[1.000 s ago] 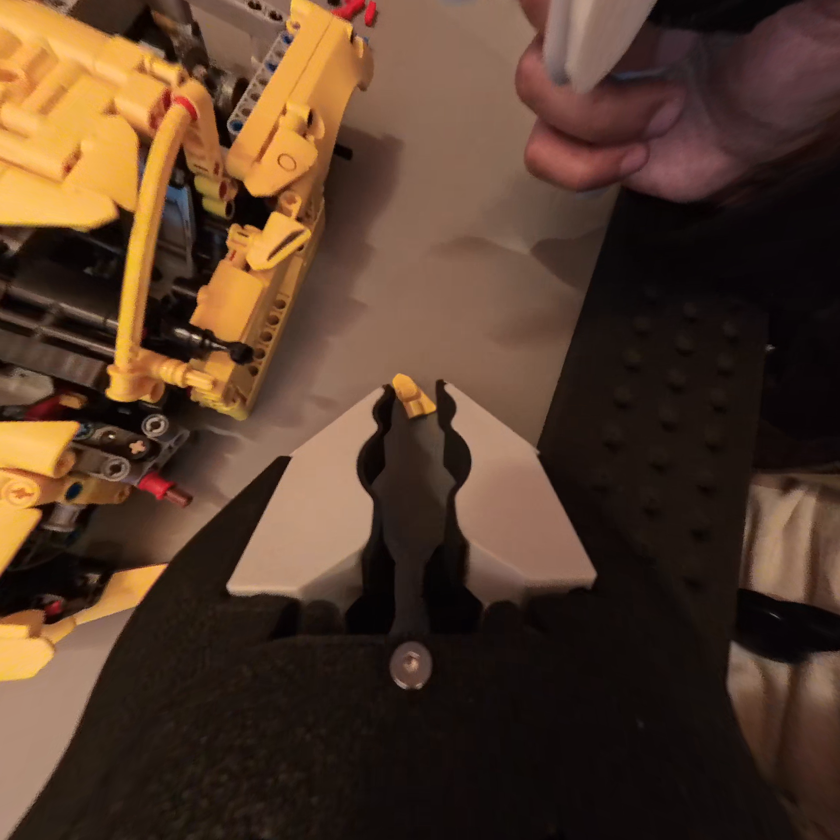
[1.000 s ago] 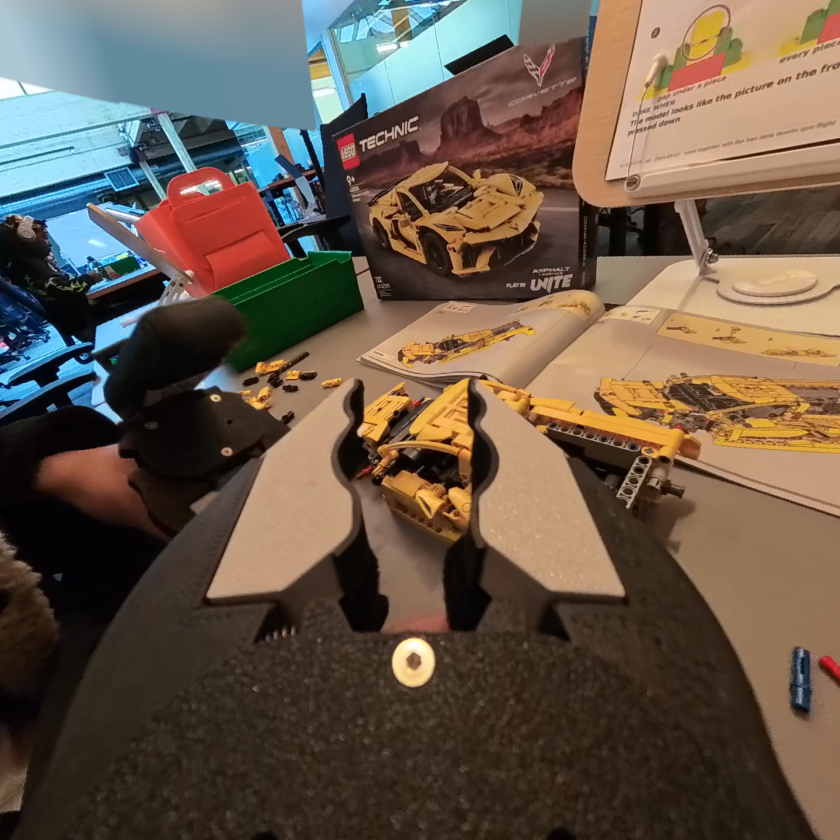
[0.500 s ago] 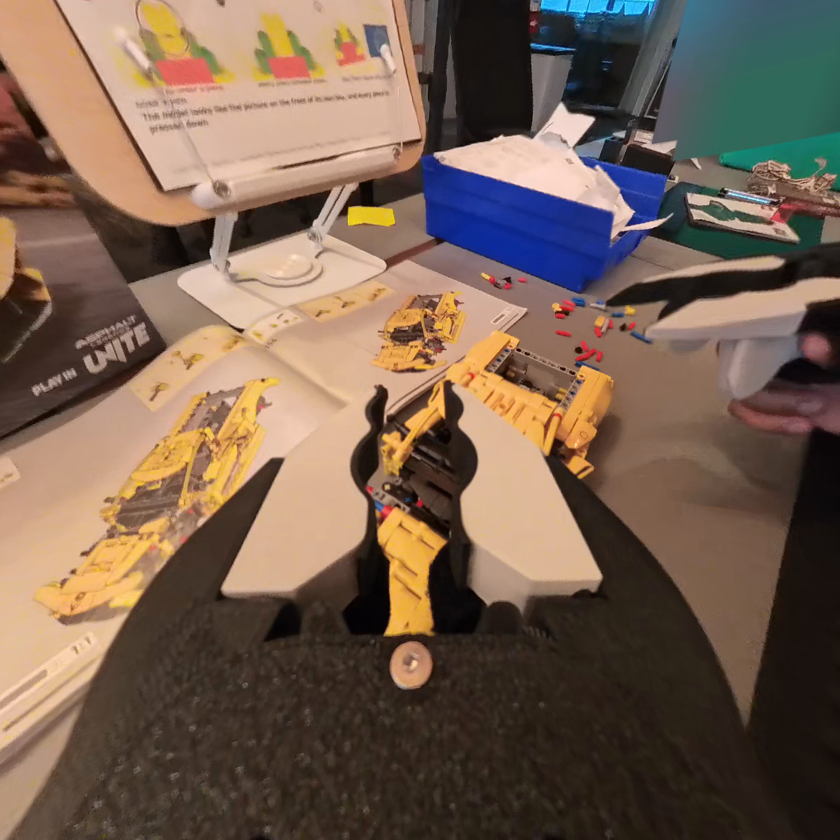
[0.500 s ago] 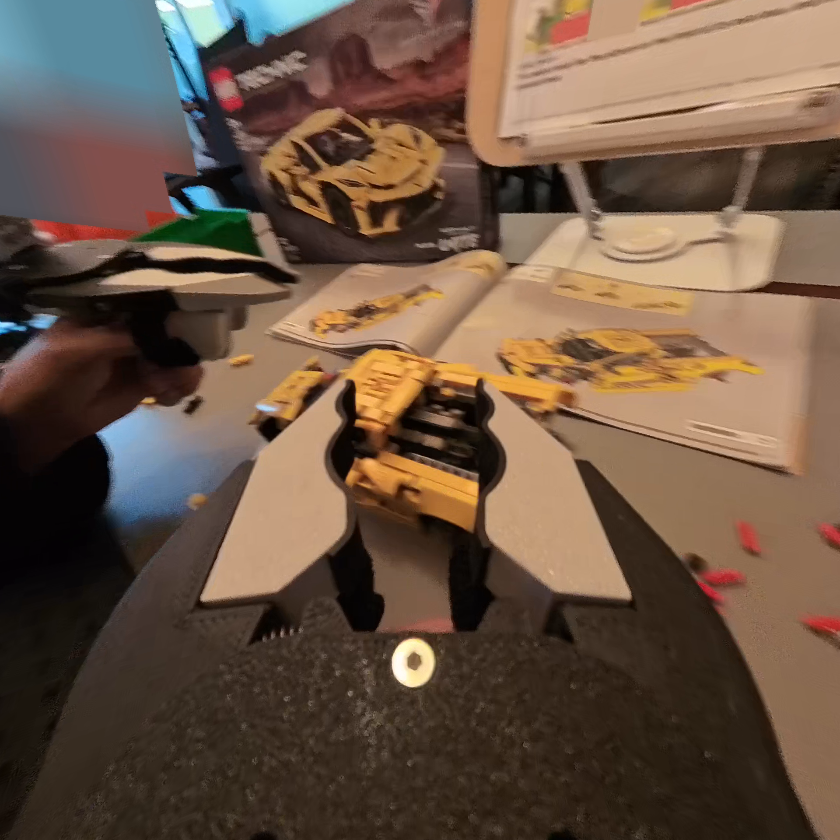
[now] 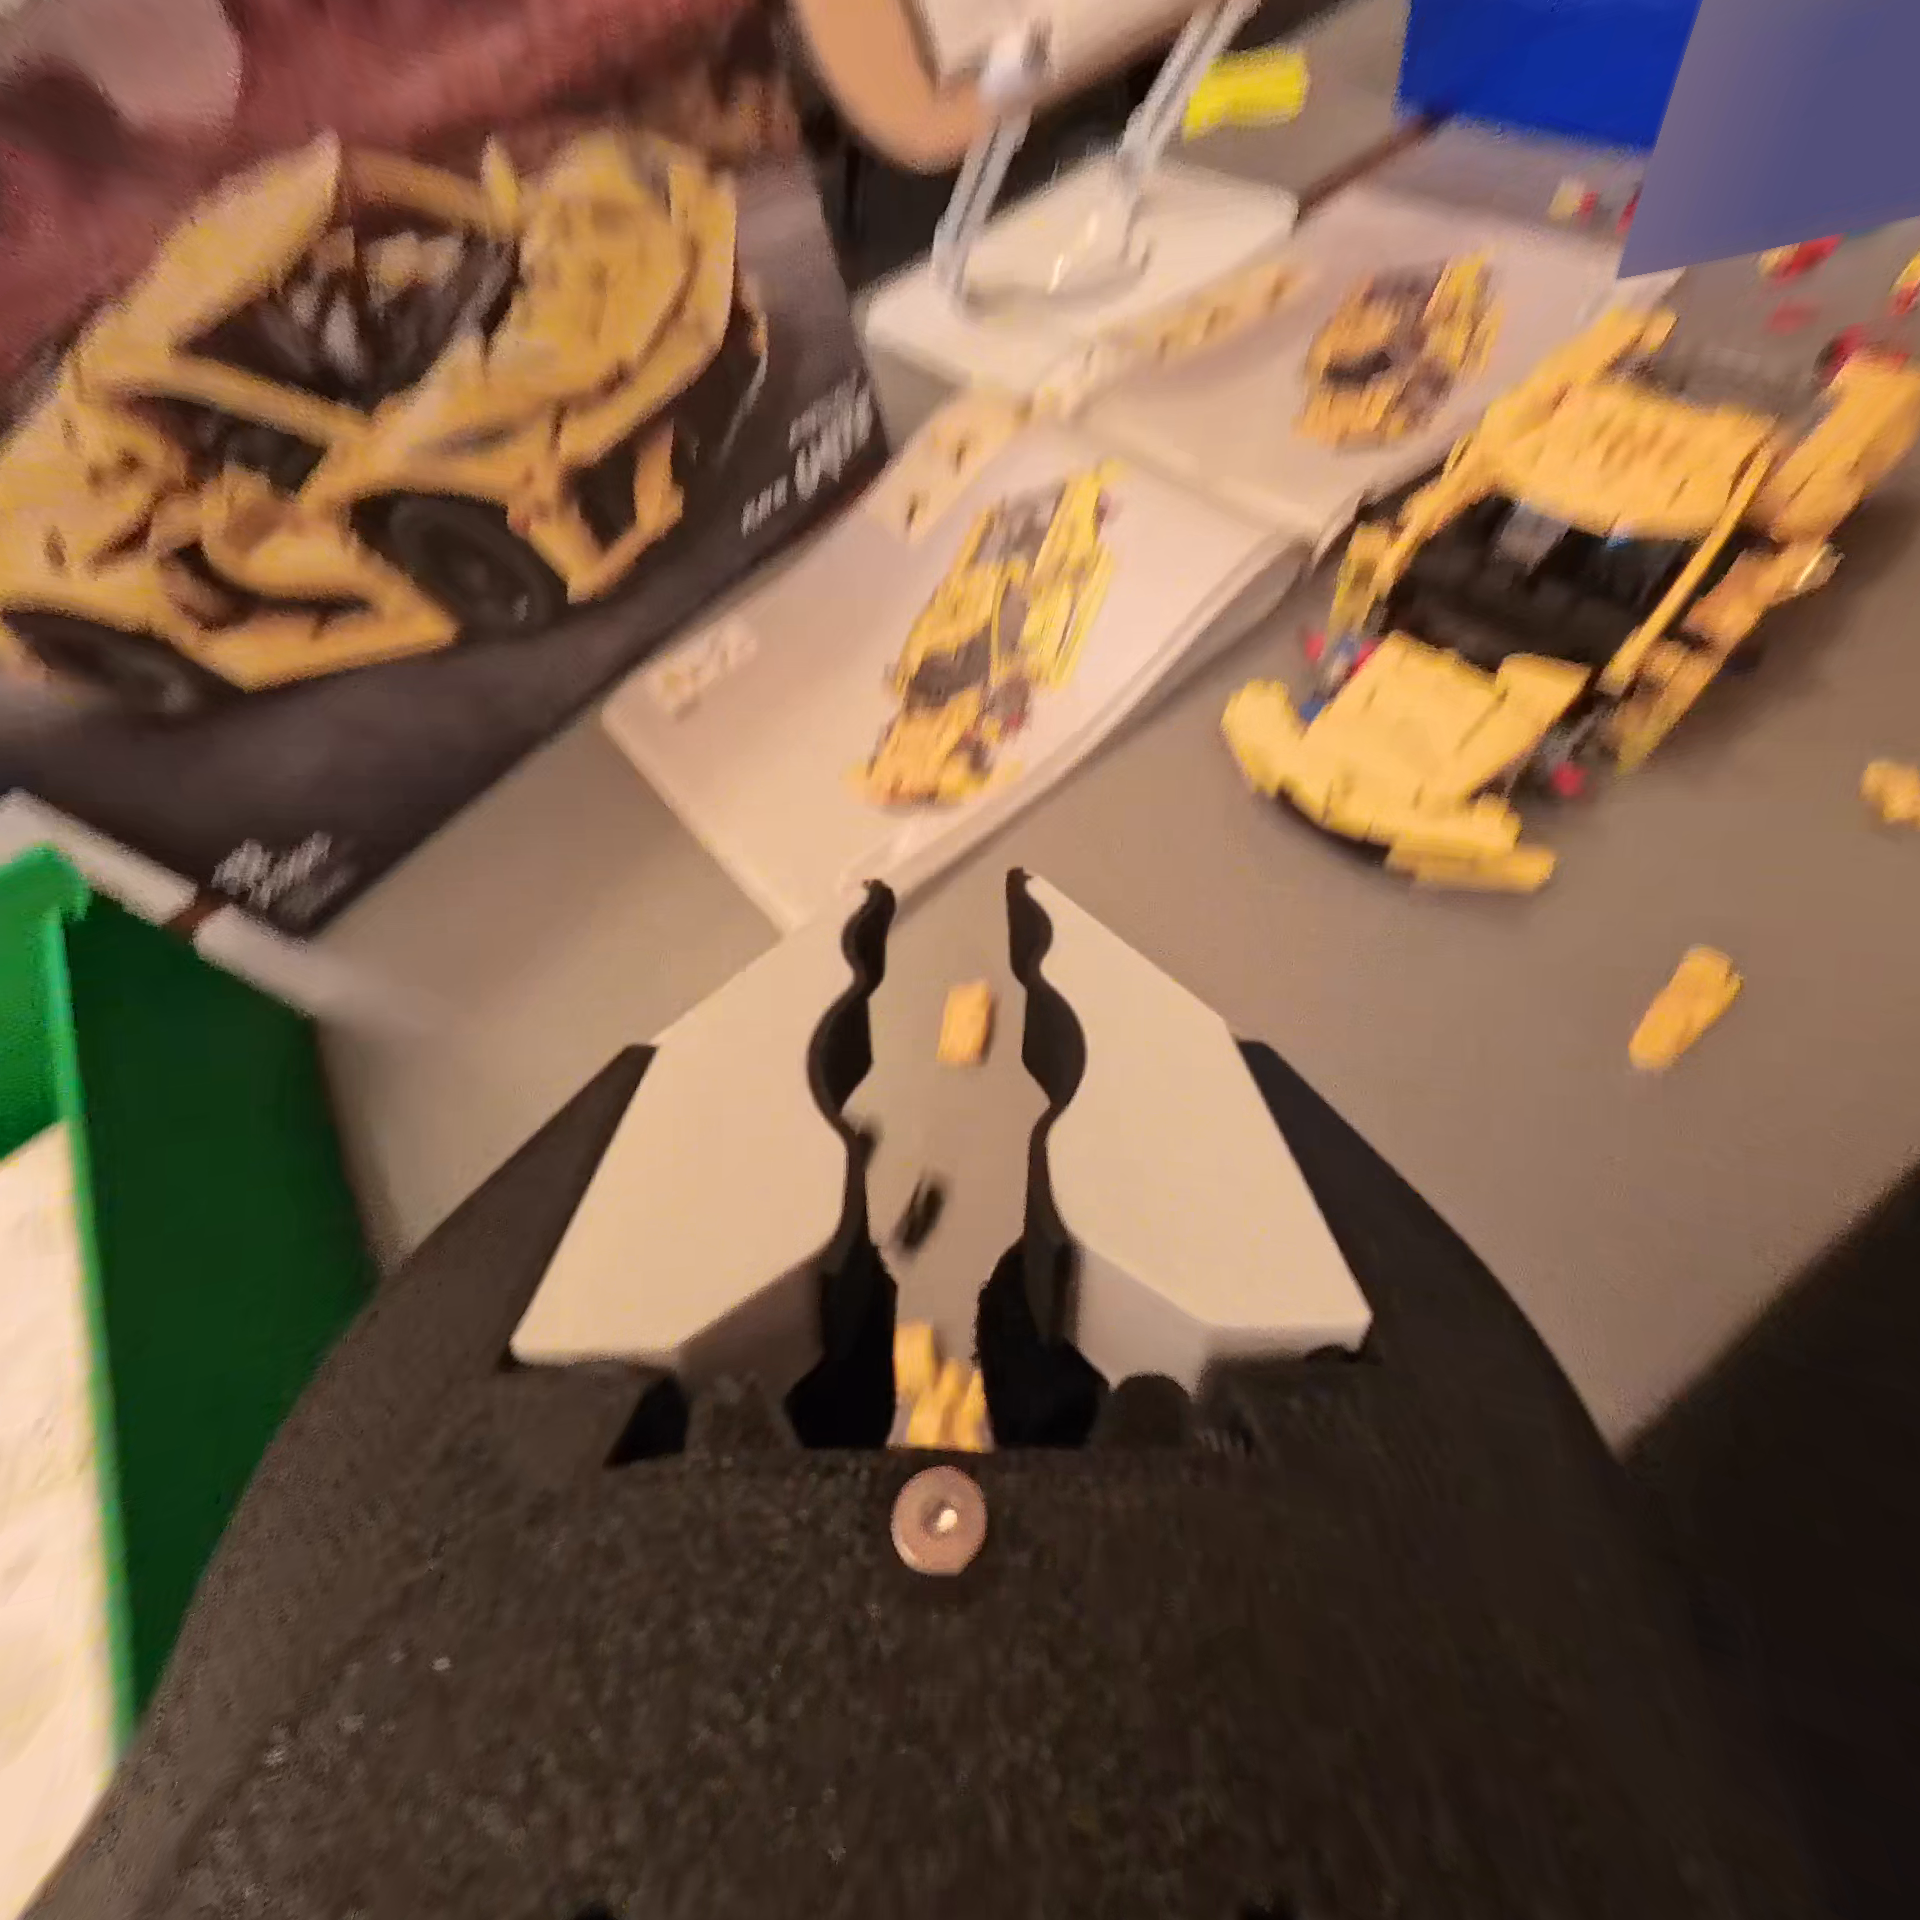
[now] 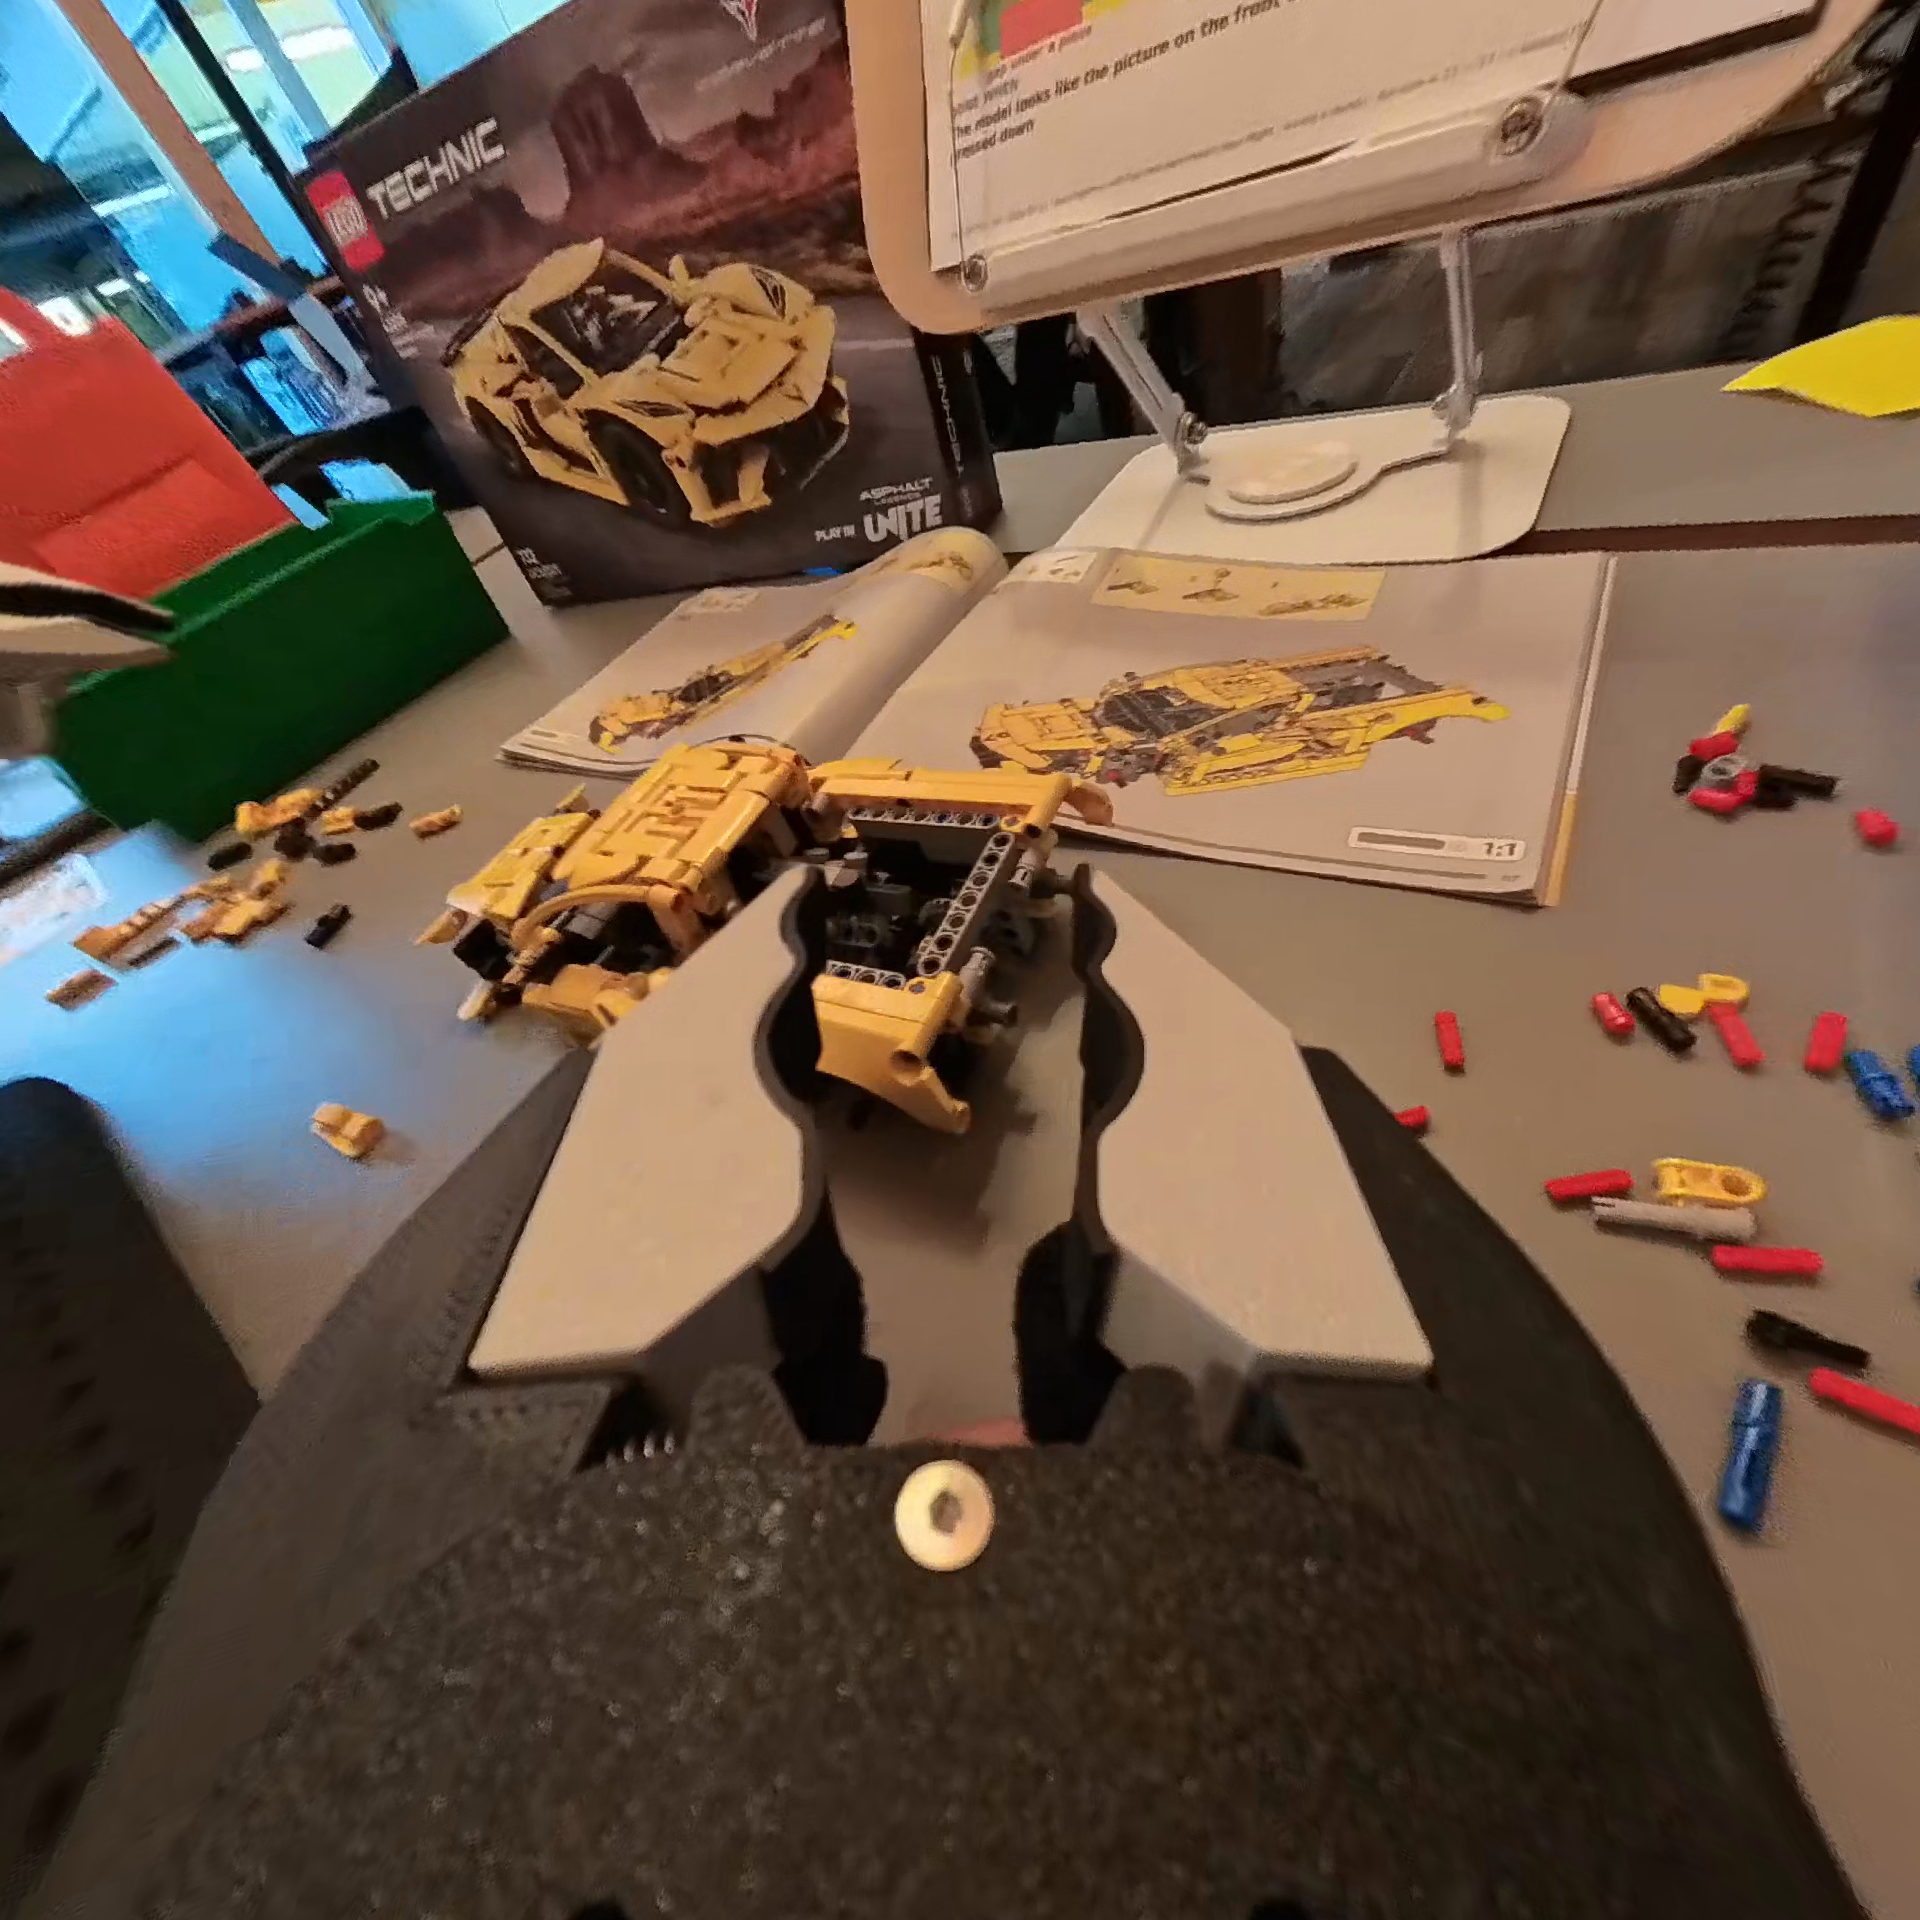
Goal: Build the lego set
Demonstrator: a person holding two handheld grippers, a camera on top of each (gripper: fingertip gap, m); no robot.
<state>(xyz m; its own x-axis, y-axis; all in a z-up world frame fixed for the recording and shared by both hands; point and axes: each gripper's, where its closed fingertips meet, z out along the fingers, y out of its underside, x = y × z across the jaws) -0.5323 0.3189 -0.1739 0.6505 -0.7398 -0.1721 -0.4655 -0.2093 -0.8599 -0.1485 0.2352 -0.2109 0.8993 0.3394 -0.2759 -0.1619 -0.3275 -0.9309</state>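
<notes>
- The left tool (image 5: 940, 904) was seen with its jaws parted and nothing between them; it was held over the grey desk (image 5: 1195, 935), and its view was blurred.
- A small yellow piece (image 5: 966, 1023) was seen on the desk through the gap of the left tool, and another yellow piece (image 5: 1683, 1006) lay off to the right of it.
- The right tool (image 6: 940, 894) was likewise held with its jaws apart and nothing gripped, and the rear of the part-built yellow car (image 6: 748, 873) was framed between its tips.
- The car was found on the desk, just in front of the open instruction booklet (image 6: 1195, 665), with one edge against the booklet's near side.
- The set's box (image 6: 644, 332) was stood upright behind the booklet, and a green bin (image 6: 281, 644) was placed to the left of it.
- A sheet holder on a white stand (image 6: 1330, 478) was set behind the booklet's right page.
- Loose yellow and black parts (image 6: 260, 862) were scattered left of the car, and red, blue and black pins (image 6: 1714, 1195) to its right.
- The tip of the left tool was caught at the left edge of the right wrist view.
</notes>
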